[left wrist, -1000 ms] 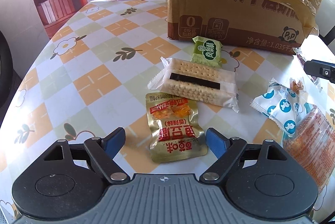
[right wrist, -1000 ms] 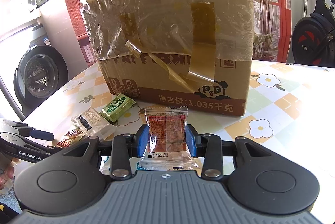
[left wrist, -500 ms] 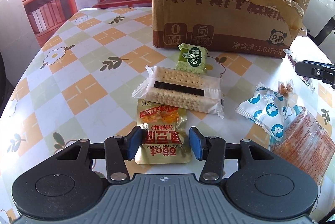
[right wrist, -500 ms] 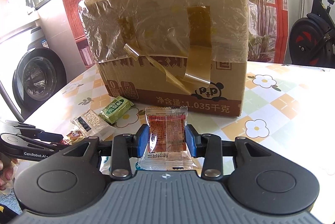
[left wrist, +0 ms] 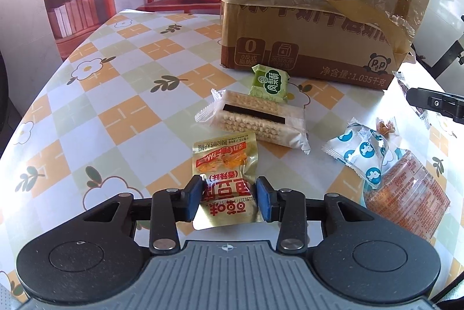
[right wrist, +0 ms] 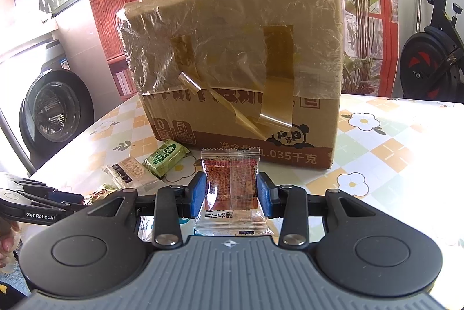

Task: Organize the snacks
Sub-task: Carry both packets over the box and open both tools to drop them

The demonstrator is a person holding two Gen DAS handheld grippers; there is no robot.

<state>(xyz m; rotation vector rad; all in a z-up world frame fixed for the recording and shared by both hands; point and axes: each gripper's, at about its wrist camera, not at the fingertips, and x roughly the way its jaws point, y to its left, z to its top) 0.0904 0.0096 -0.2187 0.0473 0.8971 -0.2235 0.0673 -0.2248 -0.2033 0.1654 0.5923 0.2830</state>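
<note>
Fingers of left gripper (left wrist: 228, 196) pinch gold snack packet (left wrist: 224, 179) low centre; right gripper (right wrist: 231, 196) clamps red sachet (right wrist: 231, 188). Mid-frame: cracker pack (left wrist: 258, 118), green packet (left wrist: 270, 82), blue-dot bag (left wrist: 361, 150) loose on table (left wrist: 121, 95). Cardboard box (left wrist: 313, 29) behind. Sorting looks barely begun.

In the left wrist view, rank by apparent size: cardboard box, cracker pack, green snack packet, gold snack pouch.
1. Brown cardboard box
2. Clear-wrapped cracker pack; gold foil snack pouch looks similar, but it is nearer the camera, so unranked
3. Small green snack packet
</note>
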